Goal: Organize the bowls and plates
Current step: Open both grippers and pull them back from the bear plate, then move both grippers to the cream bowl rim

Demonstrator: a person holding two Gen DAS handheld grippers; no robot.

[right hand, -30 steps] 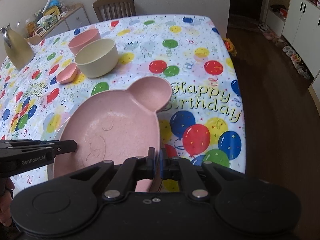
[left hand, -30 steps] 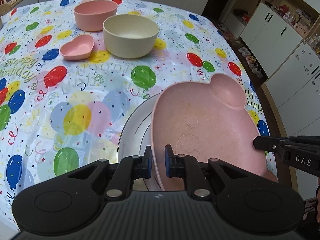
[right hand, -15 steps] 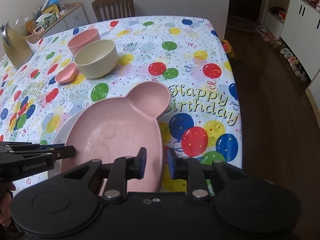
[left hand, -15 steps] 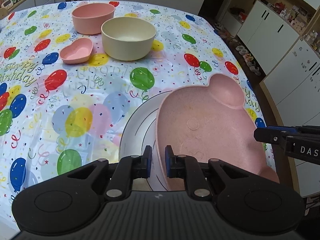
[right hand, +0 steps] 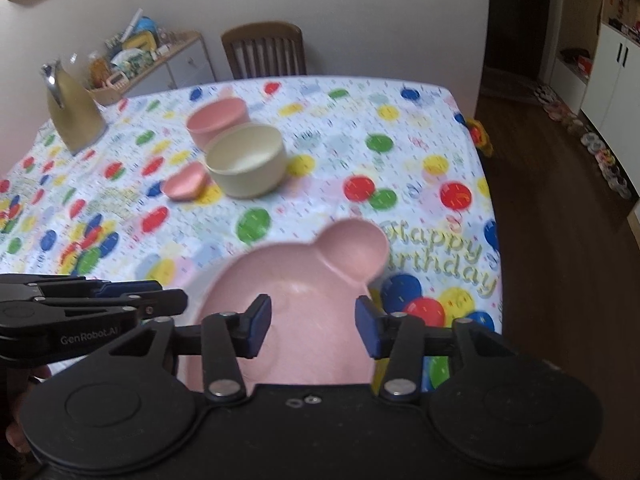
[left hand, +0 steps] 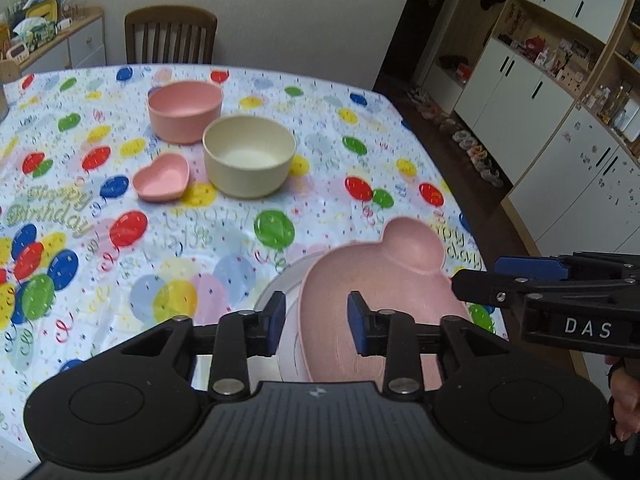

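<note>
Pink, bear-shaped plastic plate (left hand: 380, 292) sits stacked on the white round plate (left hand: 280, 292) near the table's edge, apparently its intended spot; left gripper (left hand: 316, 322) and right gripper (right hand: 314, 326) have just been opening, jaws spread, gripping nothing.

Wooden chair (left hand: 171, 36) — white cabinets (left hand: 560, 92)

Legible markings:

- Right gripper (left hand: 480, 280), side of body, left wrist view: white letters "DAS".
- Left gripper (right hand: 176, 300), side of body, right wrist view: "GenRobot.AI".
- Balloon tablecloth (right hand: 440, 152) on the bench: "Happy Birthday" in gold lettering, printed in at least two places, partly cut off.
</note>
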